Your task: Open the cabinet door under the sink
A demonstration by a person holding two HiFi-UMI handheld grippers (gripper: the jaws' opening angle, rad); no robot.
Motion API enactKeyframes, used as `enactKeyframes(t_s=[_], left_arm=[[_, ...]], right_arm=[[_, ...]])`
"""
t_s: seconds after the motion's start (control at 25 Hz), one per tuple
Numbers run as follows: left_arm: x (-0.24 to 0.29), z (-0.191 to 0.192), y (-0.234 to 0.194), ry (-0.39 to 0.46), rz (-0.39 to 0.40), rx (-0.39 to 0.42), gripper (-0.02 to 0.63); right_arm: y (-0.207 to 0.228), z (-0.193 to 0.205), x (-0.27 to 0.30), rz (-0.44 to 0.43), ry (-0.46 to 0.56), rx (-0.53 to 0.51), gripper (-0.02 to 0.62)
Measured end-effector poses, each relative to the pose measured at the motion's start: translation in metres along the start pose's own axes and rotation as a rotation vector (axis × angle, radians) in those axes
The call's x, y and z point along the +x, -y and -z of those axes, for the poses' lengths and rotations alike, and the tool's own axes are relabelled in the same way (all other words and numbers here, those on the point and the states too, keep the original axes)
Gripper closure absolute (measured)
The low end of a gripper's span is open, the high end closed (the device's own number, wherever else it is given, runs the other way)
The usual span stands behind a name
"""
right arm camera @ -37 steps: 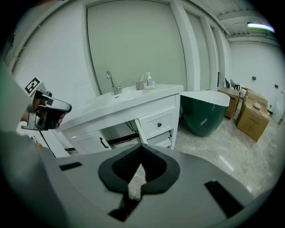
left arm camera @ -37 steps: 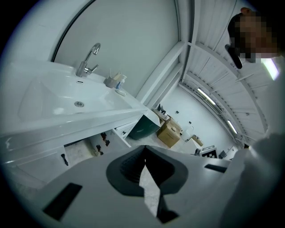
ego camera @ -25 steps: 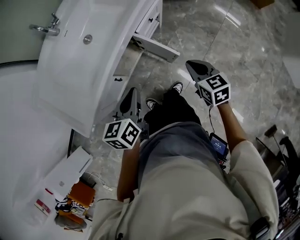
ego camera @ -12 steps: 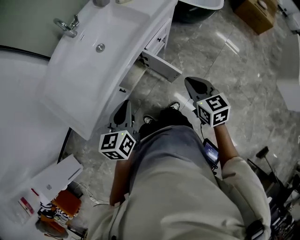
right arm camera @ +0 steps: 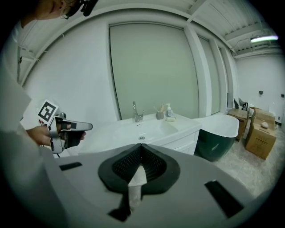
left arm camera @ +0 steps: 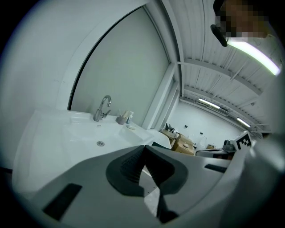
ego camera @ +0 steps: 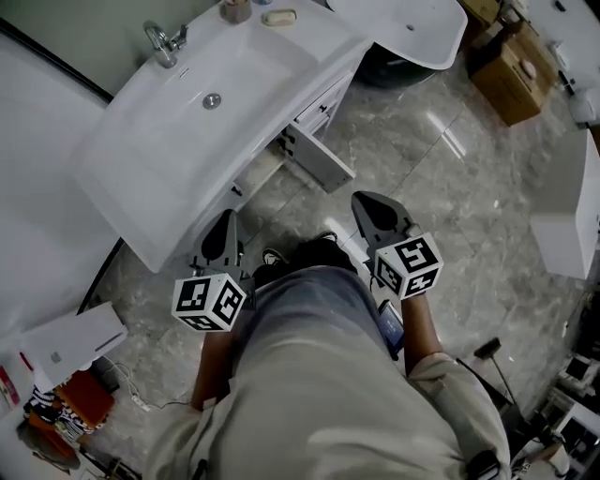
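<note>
Grey marble floor [ego camera: 450, 187], bathroom showroom; white sink [ego camera: 187, 131] with faucet [ego camera: 161, 39] along the wall; bathtub [ego camera: 412, 23] beyond.

Item, cabinet door [ego camera: 317, 159]: white panel below the basin's front edge; already swung out from the cabinet face, free edge towards the person's feet.

Item, left gripper [ego camera: 225, 225]: held near the person's waist, well apart from the door; jaws pressed together on nothing.

Item, right gripper [ego camera: 367, 206]: beside the person's right leg, likewise apart from the door; jaws clenched, empty.

Judgement: the opening looks largely done. Should a wider swing be wanted: crouch lower; part the nearer jaws; take the door's free edge rather than its face; follow the hinge arc, not a straight pull; keep the other gripper off the basin rim.
</note>
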State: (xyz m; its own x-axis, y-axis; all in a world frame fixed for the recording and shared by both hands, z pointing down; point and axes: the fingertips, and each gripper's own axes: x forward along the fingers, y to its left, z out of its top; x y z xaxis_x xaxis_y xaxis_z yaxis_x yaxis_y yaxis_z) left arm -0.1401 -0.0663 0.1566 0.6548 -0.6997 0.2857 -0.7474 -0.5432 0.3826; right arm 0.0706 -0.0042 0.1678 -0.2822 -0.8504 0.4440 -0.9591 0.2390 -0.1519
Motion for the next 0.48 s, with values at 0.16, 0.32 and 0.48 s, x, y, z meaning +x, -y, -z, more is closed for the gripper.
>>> enactKeyframes(t_s=[0.16, 0.32, 0.48], left_arm=[[-0.004, -0.005, -0.002, 0.003, -0.013, 0.009, 0.607], [-0.01, -0.005, -0.008, -0.011, -0.039, 0.013, 0.607], [-0.014, -0.009, -0.013, -0.01, -0.045, 0.006, 0.607]], right_arm=[[-0.018, -0.008, 0.001, -0.029, 0.005, -0.03, 0.584], [-0.029, -0.016, -0.002, -0.038, 0.014, -0.016, 0.584], [-0.033, -0.019, -0.002, -0.046, 0.019, 0.032, 0.584]])
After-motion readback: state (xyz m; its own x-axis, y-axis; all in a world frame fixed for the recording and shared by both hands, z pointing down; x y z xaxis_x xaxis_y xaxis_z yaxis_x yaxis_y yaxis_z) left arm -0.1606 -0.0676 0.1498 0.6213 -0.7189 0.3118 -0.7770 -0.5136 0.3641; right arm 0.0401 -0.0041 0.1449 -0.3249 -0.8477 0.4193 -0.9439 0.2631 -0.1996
